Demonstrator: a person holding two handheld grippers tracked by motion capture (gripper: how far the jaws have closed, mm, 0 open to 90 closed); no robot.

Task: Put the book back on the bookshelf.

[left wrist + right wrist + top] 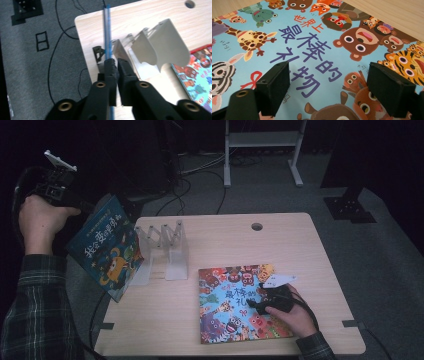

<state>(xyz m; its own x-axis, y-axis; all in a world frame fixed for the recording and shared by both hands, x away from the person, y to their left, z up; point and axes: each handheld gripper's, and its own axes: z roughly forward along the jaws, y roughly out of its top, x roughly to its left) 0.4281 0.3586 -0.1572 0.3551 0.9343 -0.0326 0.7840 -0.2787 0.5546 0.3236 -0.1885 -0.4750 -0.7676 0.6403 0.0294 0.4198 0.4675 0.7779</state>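
L gripper [115,65] raised off-table, clamped on blue book [106,249].

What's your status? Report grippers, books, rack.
Left gripper shut on blue book, lifted beside rack. Right gripper open, over animal book. Nothing blocking.

Metal frame [262,140] and cables [187,185] on grey floor [380,255].

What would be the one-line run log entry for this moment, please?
left tool: shut on blue book, held off table beside rack | right tool: open, over animal book lying flat on table
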